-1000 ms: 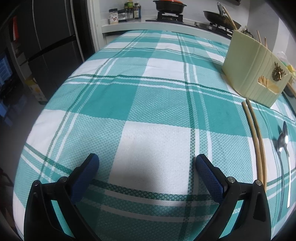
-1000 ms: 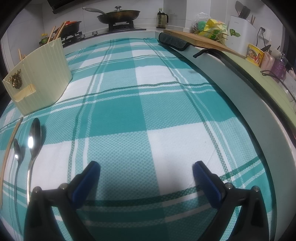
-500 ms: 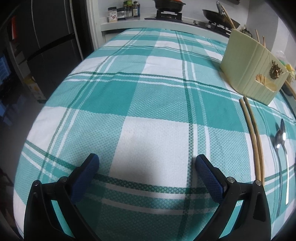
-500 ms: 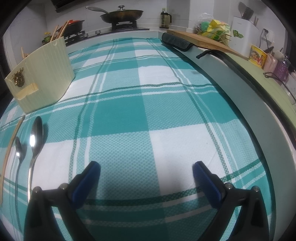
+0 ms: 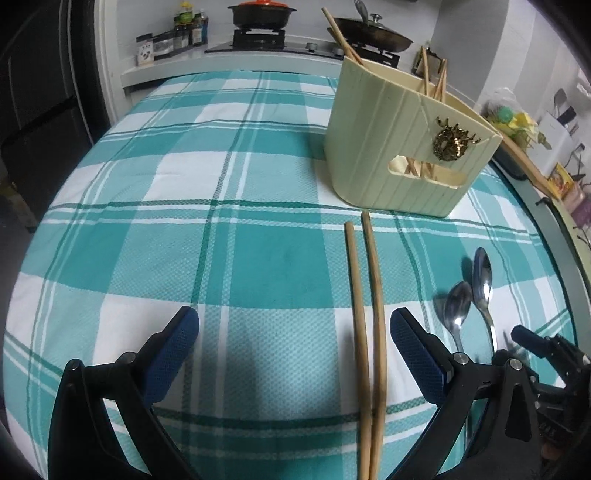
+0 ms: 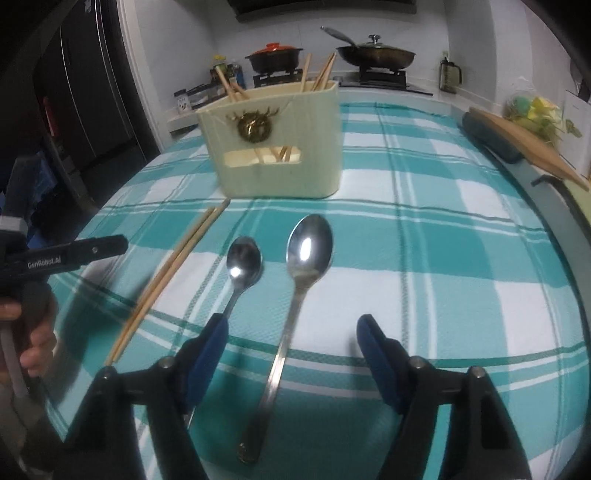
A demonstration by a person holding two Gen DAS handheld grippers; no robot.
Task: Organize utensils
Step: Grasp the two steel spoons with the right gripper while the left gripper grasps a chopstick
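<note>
My left hand-held gripper (image 5: 293, 345) now straddling chopsticks (image 5: 364, 325); right hand-held gripper (image 6: 290, 356) swung over big spoon (image 6: 295, 295), jaws closing, not yet touching.

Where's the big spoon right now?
In the right wrist view, the big spoon lies on the tablecloth between the closing right gripper jaws, right of the small spoon.

Home kitchen. Gas stove (image 6: 328, 79) along the back counter, carrying a lidded pan (image 6: 375, 55) and a red-lidded pot (image 6: 274, 57); condiment bottles (image 5: 188, 31) beside it. Teal plaid cloth (image 5: 258, 229) covers the table; dark fridge (image 5: 40, 92) at the left.
</note>
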